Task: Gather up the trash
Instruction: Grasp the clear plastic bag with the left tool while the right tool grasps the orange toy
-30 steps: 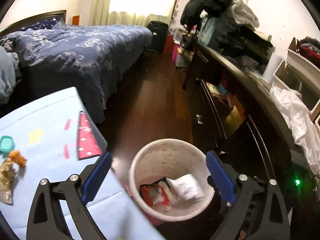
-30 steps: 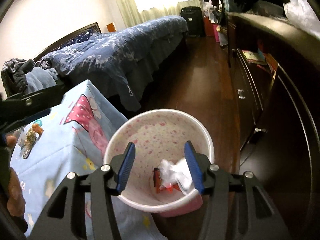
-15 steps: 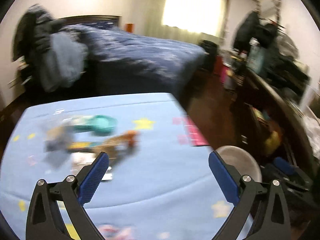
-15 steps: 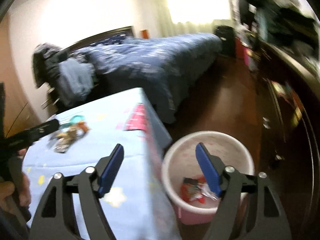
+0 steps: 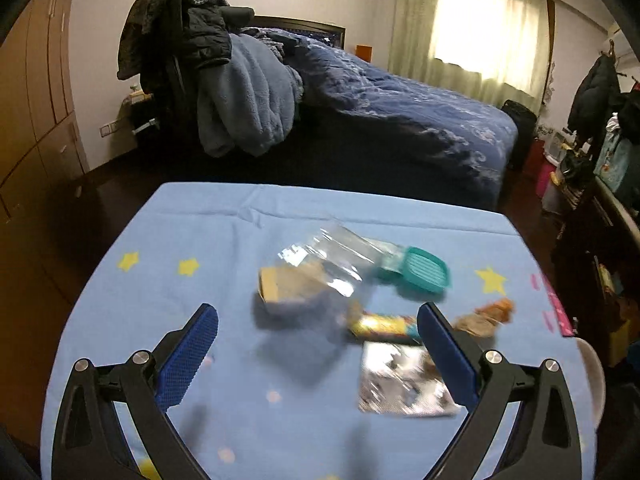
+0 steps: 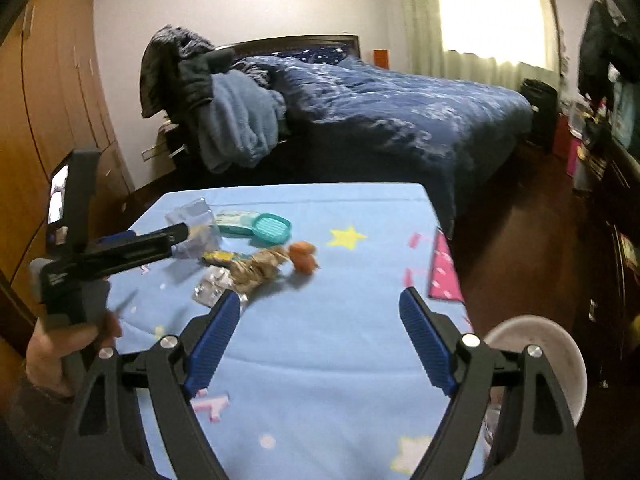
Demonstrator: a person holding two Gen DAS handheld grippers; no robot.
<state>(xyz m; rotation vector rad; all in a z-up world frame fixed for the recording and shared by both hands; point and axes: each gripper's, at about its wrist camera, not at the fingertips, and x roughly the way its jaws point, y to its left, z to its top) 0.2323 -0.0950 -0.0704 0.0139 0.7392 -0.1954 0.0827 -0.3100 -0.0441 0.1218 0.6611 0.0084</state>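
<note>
Taking the blue star-printed table (image 5: 224, 240) as the landmark, the left gripper (image 5: 318, 354) hangs over its near edge with its jaws spread wide and nothing between them. Toward the table's middle lies the trash yet to be collected: a clear plastic bag (image 5: 320, 256) over a tan piece, then a yellow wrapper (image 5: 380, 325) just nearer, a silver foil packet (image 5: 400, 384) nearer again, close by the right-hand finger, and a crumpled brown scrap (image 5: 478, 322) with an orange bit (image 6: 303, 255) further right. A teal lid (image 5: 424, 276) sits behind these; whether it counts as trash I cannot tell. The right gripper (image 6: 320, 340) is over the table's near right part, jaws apart after just opening, holding nothing. Off the table's right edge, low down, the rim of the white bin (image 6: 560, 344) shows; its contents are out of sight in these views. By my reading the job is only partly done: several pieces remain on the table, and neither gripper has taken one up.
</note>
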